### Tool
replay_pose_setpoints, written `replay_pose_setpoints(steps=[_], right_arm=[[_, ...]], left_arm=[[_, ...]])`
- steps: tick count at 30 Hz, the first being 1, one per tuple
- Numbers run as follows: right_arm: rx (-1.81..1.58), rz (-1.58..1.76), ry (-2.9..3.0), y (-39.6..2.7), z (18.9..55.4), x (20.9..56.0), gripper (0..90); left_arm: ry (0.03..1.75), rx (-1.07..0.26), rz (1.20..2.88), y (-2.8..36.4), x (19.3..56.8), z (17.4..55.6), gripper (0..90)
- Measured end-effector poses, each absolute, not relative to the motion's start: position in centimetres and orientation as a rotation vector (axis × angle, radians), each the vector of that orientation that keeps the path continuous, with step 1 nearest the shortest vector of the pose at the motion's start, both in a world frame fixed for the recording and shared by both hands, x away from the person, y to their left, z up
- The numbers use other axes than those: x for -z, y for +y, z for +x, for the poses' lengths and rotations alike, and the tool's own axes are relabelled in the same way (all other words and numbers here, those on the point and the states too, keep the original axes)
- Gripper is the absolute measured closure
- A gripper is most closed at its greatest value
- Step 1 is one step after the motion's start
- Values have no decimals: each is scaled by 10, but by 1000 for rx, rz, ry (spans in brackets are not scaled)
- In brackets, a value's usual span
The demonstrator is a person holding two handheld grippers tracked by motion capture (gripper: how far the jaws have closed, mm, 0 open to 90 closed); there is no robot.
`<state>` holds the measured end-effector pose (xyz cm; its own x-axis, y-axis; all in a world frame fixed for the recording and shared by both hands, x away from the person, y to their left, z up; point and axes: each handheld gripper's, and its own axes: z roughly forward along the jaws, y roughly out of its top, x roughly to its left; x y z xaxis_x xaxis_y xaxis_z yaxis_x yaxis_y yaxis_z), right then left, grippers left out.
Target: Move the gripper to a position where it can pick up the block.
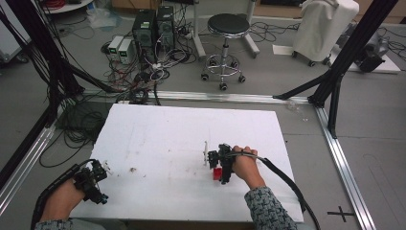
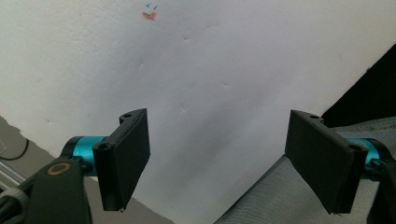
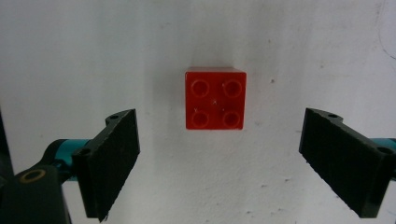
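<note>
Two black jaws of the right gripper (image 3: 219, 163) stand wide apart in the right gripper view, released, with nothing between them. Just beyond their tips a red brick (image 3: 215, 98) with four round studs lies flat on the white table (image 3: 70, 56), studs facing the camera, centred on the gap and touching neither jaw. In the high view the right gripper (image 1: 224, 165) is over the middle of the white table (image 1: 158, 134), pointing down, with the red brick (image 1: 218, 173) directly beside it and the person's right hand (image 1: 246, 165) behind it.

The left gripper (image 2: 217, 161) also has its jaws spread and empty, looking across bare tabletop towards a small orange mark (image 2: 149, 16). From above, the left gripper (image 1: 92, 181) sits at the table's near left corner, held by the left hand (image 1: 62, 201), well apart from the brick. Beyond the table stand a black stool (image 1: 228, 28) and tangled cables (image 1: 143, 72) on the floor.
</note>
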<state>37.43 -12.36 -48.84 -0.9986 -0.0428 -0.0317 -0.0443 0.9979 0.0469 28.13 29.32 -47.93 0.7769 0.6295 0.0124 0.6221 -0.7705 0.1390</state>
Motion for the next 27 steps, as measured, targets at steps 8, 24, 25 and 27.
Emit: replay_pose_setpoints(steps=[8, 24, 25, 27], right_arm=[[-80, -84, 3123, -117, 376, 505, 116], [-44, -77, 3140, -110, 376, 521, 116], [-42, -72, 3143, -110, 376, 521, 116], [-42, -70, 3142, -110, 376, 520, 116]], left_arm=[[1013, -91, 2832, 294, 479, 281, 224], [1007, -89, 2836, 296, 479, 281, 224], [1008, -90, 2835, 296, 480, 281, 224], [1005, -87, 2836, 296, 480, 282, 224]])
